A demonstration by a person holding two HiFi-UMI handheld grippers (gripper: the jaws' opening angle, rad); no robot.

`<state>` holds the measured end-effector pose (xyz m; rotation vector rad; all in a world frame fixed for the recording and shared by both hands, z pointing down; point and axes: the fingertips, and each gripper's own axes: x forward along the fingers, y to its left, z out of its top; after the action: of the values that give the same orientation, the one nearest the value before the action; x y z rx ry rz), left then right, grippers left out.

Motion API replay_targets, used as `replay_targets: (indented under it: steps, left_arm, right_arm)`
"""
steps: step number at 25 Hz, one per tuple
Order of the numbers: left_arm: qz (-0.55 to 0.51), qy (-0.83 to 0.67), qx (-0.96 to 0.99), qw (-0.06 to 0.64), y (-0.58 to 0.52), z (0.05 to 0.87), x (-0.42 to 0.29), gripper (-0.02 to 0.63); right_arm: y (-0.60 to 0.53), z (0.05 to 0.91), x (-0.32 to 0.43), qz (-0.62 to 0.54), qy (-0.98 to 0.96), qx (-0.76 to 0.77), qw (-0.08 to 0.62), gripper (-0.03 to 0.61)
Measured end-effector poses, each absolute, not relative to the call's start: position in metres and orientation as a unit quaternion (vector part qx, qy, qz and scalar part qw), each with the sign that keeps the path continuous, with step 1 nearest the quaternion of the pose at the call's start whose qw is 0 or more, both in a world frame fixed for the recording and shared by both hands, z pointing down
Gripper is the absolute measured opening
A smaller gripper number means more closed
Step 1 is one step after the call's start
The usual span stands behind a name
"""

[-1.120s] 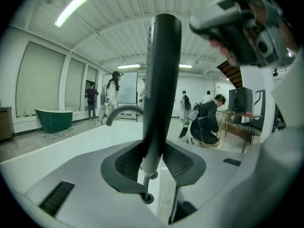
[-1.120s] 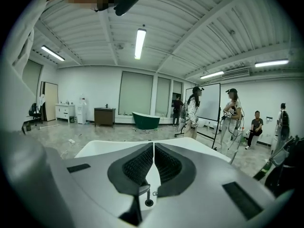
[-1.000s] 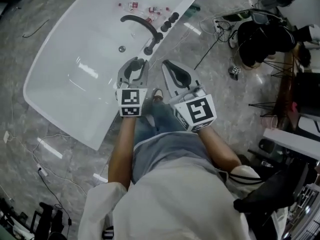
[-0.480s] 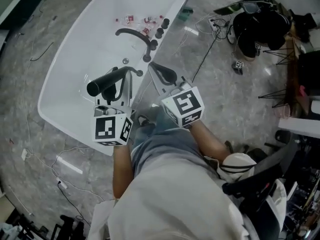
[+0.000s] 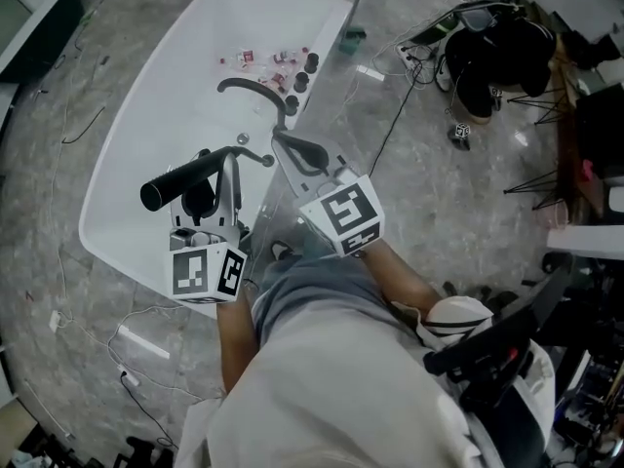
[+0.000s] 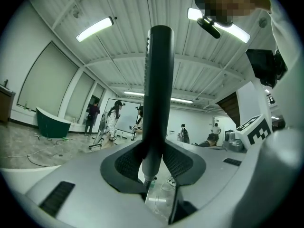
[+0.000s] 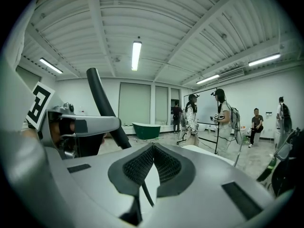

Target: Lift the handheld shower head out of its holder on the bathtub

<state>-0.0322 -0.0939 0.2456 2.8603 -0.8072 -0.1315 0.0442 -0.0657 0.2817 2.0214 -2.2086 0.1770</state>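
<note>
The black handheld shower head (image 5: pixel 185 179) is up off the white bathtub (image 5: pixel 127 154) and lies crosswise in my left gripper (image 5: pixel 227 164), whose jaws are shut on it. In the left gripper view its handle (image 6: pixel 157 89) stands upright between the pads, and a thin hose end (image 6: pixel 148 178) hangs below. My right gripper (image 5: pixel 285 144) hovers just right of it over the tub rim, shut with nothing held; its pads (image 7: pixel 142 163) meet. From the right gripper view the shower head (image 7: pixel 102 103) shows to the left.
A black curved faucet (image 5: pixel 255 91), black knobs (image 5: pixel 307 66) and small bottles (image 5: pixel 263 57) sit at the tub's far end. Cables (image 5: pixel 390 115) and dark bags (image 5: pixel 497 57) lie on the grey floor to the right. People (image 7: pixel 192 115) stand far off.
The left gripper has risen from the tub rim with the shower head in its jaws, lifting it clear of the holder. The right gripper has risen a little beside it.
</note>
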Motion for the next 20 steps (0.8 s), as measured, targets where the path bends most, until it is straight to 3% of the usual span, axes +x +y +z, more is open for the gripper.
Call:
replay_targets:
  steps: [20]
  left_arm:
    - [-0.047, -0.276, 0.955, 0.101, -0.084, 0.247, -0.030, 0.148]
  right_arm:
    - [-0.046, 0.248, 0.057, 0.057, -0.739, 0.670, 0.040, 0.015]
